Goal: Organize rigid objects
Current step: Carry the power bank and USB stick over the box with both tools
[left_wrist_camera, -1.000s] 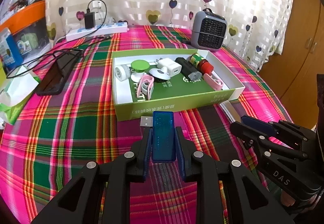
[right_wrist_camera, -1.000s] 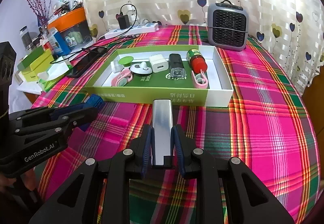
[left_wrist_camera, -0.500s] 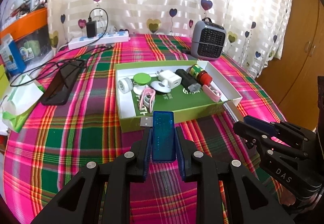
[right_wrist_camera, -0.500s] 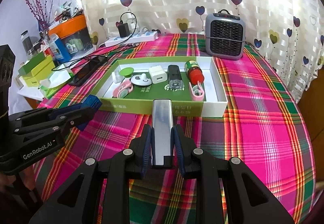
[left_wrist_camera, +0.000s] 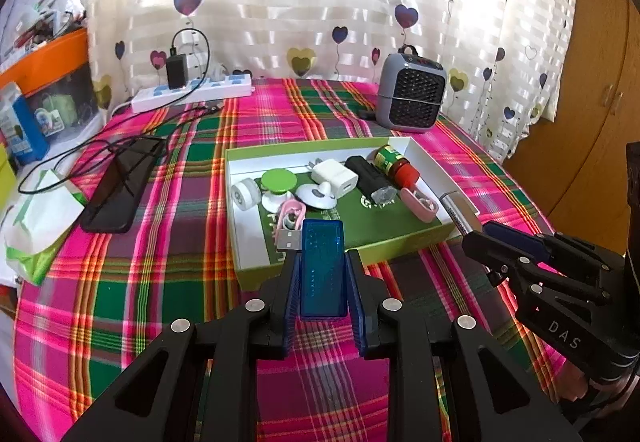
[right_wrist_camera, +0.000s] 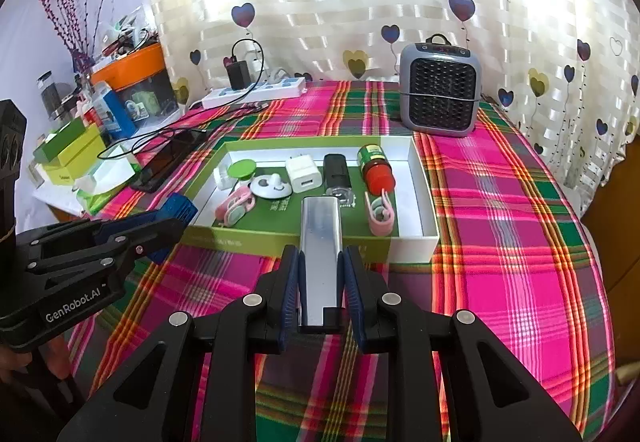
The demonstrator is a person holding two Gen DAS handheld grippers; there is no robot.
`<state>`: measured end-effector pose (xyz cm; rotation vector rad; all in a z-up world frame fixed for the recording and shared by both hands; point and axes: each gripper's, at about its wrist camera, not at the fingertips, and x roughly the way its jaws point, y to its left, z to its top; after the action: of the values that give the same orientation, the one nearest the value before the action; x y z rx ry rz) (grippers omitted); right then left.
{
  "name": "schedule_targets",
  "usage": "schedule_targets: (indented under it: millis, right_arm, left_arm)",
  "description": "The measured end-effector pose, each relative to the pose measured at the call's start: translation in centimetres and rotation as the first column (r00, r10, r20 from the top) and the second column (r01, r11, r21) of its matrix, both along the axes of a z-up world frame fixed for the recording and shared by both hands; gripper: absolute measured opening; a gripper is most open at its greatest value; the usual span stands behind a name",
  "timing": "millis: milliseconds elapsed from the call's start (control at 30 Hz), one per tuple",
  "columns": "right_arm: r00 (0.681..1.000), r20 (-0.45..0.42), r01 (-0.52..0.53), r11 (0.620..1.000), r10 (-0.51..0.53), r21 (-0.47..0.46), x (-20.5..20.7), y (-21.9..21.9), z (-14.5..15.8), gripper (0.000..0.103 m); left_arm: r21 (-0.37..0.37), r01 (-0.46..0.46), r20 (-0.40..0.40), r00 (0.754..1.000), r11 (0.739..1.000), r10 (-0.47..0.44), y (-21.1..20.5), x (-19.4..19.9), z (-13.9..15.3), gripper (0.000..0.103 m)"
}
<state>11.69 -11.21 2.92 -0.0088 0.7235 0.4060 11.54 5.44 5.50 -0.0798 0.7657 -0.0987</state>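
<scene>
My left gripper (left_wrist_camera: 323, 260) is shut on a translucent blue USB stick (left_wrist_camera: 322, 274), whose metal plug points at the front wall of the green box (left_wrist_camera: 400, 242). In the right wrist view my right gripper (right_wrist_camera: 321, 254) is shut on a silver rectangular bar (right_wrist_camera: 321, 238), its tip over the green box's (right_wrist_camera: 280, 238) near edge. The box holds a white charger (right_wrist_camera: 303, 178), a black cylinder (right_wrist_camera: 337, 174), a red-capped bottle (right_wrist_camera: 376, 166), pink clips and round white and green pieces. Each gripper shows in the other's view: the right gripper (left_wrist_camera: 486, 236) and the left gripper (right_wrist_camera: 172, 222).
A grey heater (right_wrist_camera: 440, 94) stands behind the box. A white power strip (left_wrist_camera: 192, 94) with a black charger lies at the back left. A black phone (left_wrist_camera: 120, 186) with cables and a tissue pack (left_wrist_camera: 40, 218) lie left. Boxes crowd the left shelf (right_wrist_camera: 72, 146).
Both grippers have edged up towards the box, which now sits lower in both views. The tips of the held items overlap its front edge. Both grips are unchanged.
</scene>
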Motion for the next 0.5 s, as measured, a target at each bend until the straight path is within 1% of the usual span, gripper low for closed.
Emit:
schedule_targets:
  millis: [300, 500]
  right_arm:
    - [1.0, -0.002, 0.002, 1.0, -0.002, 0.009, 1.4, -0.1, 0.4, 0.024]
    - [1.0, -0.008, 0.007, 1.0, -0.007, 0.007, 3.0, 0.1, 0.5, 0.024]
  left_arm:
    - [0.003, 0.001, -0.005, 1.0, 1.0, -0.001, -0.2, 1.2, 0.1, 0.021]
    - [-0.002, -0.003, -0.01, 1.0, 1.0, 0.003, -0.1, 2.8, 0.1, 0.021]
